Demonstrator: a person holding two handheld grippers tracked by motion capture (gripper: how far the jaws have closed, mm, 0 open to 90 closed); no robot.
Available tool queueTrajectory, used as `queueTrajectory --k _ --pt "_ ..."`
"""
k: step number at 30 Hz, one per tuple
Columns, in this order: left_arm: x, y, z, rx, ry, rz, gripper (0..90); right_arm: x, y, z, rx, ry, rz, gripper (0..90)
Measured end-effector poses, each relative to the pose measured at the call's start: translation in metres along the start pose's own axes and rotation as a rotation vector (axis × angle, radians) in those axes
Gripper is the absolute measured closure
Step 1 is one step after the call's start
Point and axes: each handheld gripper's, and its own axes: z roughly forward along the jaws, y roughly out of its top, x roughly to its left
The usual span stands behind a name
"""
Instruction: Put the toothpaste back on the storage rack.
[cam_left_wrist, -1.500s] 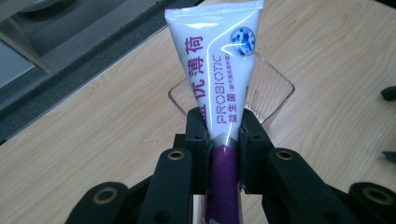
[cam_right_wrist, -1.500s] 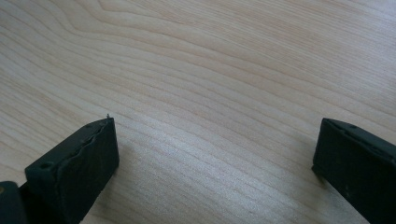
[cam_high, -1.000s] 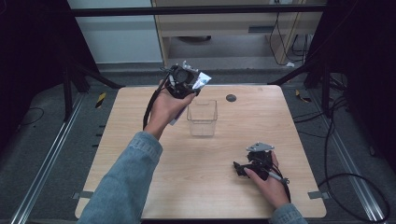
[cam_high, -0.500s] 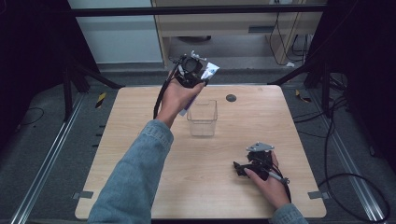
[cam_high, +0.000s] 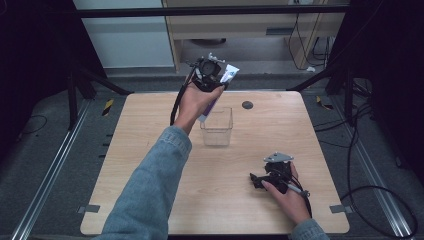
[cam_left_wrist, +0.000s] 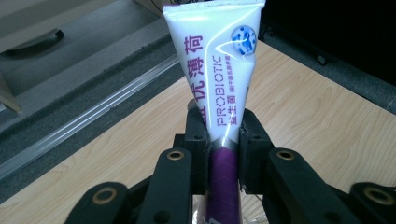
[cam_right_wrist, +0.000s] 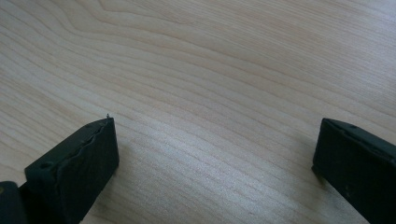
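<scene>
While the tube is being clamped between the jaws of the left gripper, it is being held tilted above the far edge of the table, just behind the clear box, with the sleeved arm stretched forward. The right gripper is being rested on the near right of the table, jaws wide apart and empty.

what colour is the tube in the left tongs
White with a purple lower part, on the tube; clearest in the left gripper view.
</scene>
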Motion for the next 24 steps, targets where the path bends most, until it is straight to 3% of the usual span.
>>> queueTrajectory --k 3,8,11,24 --pt "-0.004 0.002 0.0 -0.027 -0.004 -0.005 76.9 0.0 0.0 0.0 0.003 0.0 0.0 0.4" --pt "-0.006 0.002 0.003 -0.035 0.007 0.022 76.8 0.0 0.0 0.0 0.003 0.0 0.0 0.4" --pt "-0.005 0.001 0.006 -0.062 -0.005 -0.008 76.7 0.0 0.0 0.0 0.003 0.0 0.0 0.4" --pt "-0.002 -0.007 0.024 -0.068 -0.004 -0.008 76.7 0.0 0.0 0.0 0.006 0.001 0.003 0.4"
